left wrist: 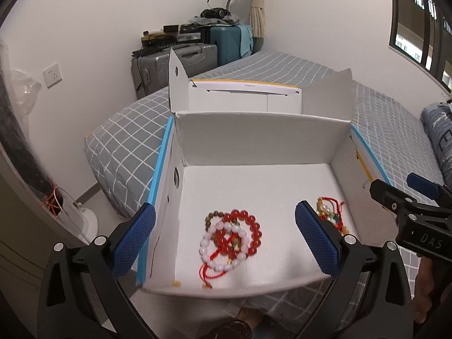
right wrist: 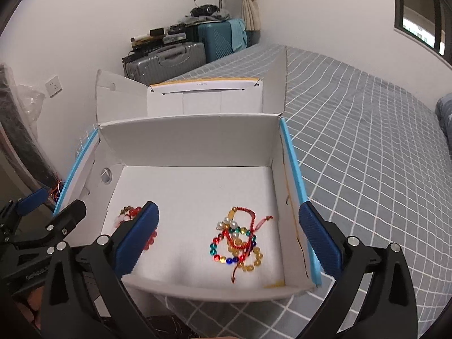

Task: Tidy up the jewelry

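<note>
Both spread wide, gripping nothing: left claw (left wrist: 224,241) poised above the red, white and brown bead bracelets (left wrist: 230,237), right claw (right wrist: 228,243) above the multicoloured bead and red-cord tangle (right wrist: 238,243). Both heaps lying apart on the floor of the open white box (right wrist: 192,138). Beyond, lid flaps raised, grey checked bed (right wrist: 367,130), suitcases (right wrist: 169,62) against the wall.
</note>
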Available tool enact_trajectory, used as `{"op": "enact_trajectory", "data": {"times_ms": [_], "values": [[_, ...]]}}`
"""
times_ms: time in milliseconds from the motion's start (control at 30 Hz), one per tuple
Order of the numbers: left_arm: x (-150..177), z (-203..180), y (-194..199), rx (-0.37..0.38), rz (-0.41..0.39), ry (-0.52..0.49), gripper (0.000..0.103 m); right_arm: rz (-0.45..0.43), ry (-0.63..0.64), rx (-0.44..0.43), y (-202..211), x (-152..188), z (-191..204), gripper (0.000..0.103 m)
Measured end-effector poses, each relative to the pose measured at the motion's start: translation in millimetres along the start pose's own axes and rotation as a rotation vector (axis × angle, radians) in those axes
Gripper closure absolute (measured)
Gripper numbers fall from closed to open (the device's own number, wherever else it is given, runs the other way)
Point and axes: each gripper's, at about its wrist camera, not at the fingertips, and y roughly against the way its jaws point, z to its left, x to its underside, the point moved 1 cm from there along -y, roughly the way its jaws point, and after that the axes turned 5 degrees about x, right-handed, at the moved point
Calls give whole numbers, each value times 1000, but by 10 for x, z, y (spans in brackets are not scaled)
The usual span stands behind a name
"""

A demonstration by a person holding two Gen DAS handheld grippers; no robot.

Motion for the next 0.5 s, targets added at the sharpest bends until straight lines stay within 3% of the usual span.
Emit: {"op": "enact_trajectory", "data": {"times_ms": [267, 500], "values": [[277, -55, 355, -7, -46, -25, 6, -35, 20, 24, 278, 307, 16, 8], [481, -77, 383, 5, -14, -31, 6, -48, 23, 26, 440, 553, 6, 8]]}}
